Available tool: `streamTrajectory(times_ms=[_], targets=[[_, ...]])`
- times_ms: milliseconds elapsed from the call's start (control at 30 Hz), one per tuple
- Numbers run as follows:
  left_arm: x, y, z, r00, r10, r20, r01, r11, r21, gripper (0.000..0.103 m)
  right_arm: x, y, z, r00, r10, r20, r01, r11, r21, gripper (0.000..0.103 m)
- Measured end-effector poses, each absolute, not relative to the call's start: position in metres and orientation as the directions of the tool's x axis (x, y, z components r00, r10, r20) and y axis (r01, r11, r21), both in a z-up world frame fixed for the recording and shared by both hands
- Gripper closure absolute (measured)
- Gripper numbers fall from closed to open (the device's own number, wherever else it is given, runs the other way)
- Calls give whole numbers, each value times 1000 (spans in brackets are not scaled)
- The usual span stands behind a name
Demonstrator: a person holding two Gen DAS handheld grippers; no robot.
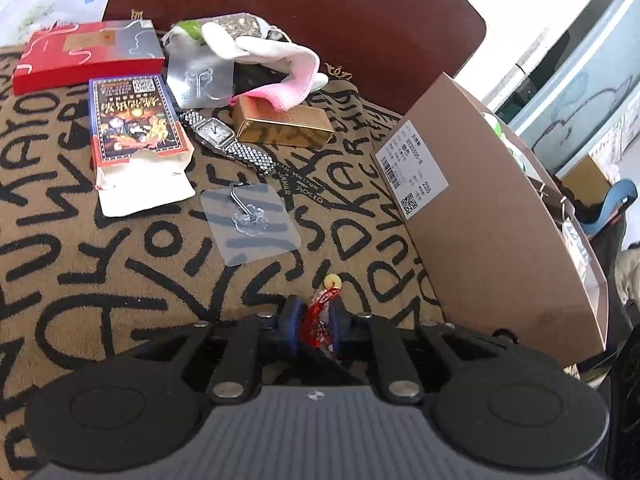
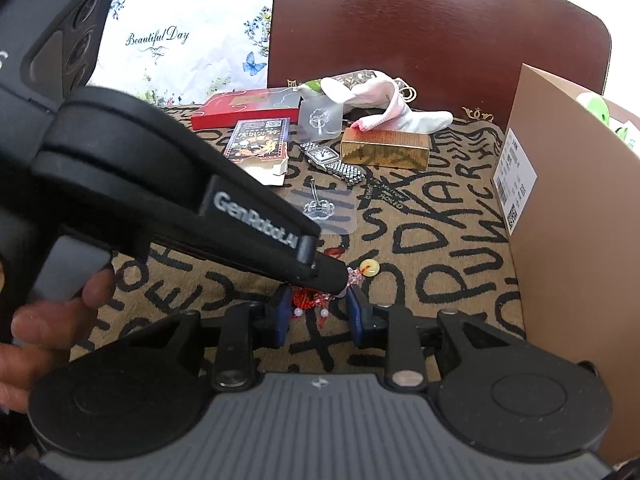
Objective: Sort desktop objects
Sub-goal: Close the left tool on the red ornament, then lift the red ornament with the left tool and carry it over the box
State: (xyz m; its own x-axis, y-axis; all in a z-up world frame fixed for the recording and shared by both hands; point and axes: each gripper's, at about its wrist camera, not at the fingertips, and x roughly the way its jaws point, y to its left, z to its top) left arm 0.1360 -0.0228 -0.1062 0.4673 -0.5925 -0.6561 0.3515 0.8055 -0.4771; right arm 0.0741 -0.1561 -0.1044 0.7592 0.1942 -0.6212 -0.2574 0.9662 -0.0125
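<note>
My left gripper [image 1: 315, 320] is shut on a red tassel charm [image 1: 318, 320] with a yellow ring [image 1: 331, 280], low over the lettered cloth [image 1: 120, 240]. In the right wrist view the left gripper [image 2: 332, 276] reaches in from the left onto the charm [image 2: 308, 300], whose yellow ring [image 2: 369, 268] lies on the cloth. My right gripper [image 2: 318, 316] is open, its blue pads either side of the charm's beads. A cardboard box [image 1: 500, 220] stands at the right.
On the cloth lie a silver watch [image 1: 224, 140], a gold box [image 1: 284, 124], a card pack [image 1: 132, 120], a red box [image 1: 88, 56], two clear adhesive hooks [image 1: 250, 216], and white-pink socks [image 1: 276, 64]. A dark chair back [image 1: 320, 8] stands behind.
</note>
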Motion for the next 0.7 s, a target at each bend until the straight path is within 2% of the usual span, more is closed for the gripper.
streamTrajectory(times_ms=[100,133,200,333,367,533,700], targets=[[135,-26,-105,476,-580,-660,359,814,-456,92,76,-154,-104,759,182,-625,-253,967,-26,76],[134,-28,-104,477,-577,-663,365,816,-448,100,75,-154,-104,759,184,-624,-255,967,-26,77],[131,-29,-103,477,-570,-670,371,821,-434,100,73,-155,-103,756,192,-626,-260,966,-17,84],[122,-25,-101,483,-563,-671,355,826,-438,102,66,-155,-102,750,199,-631,-271,962,-19,89],[120,-23,-102,483,-565,-669,348,825,-445,102,64,-155,-101,748,203,-632,-272,962,-13,94],[110,-18,-96,493,-568,-659,330,823,-463,102,57,-156,-98,740,233,-631,-288,957,16,97],[95,-13,-76,521,-584,-622,341,811,-476,102,42,-160,-82,760,267,-593,-294,954,53,98]])
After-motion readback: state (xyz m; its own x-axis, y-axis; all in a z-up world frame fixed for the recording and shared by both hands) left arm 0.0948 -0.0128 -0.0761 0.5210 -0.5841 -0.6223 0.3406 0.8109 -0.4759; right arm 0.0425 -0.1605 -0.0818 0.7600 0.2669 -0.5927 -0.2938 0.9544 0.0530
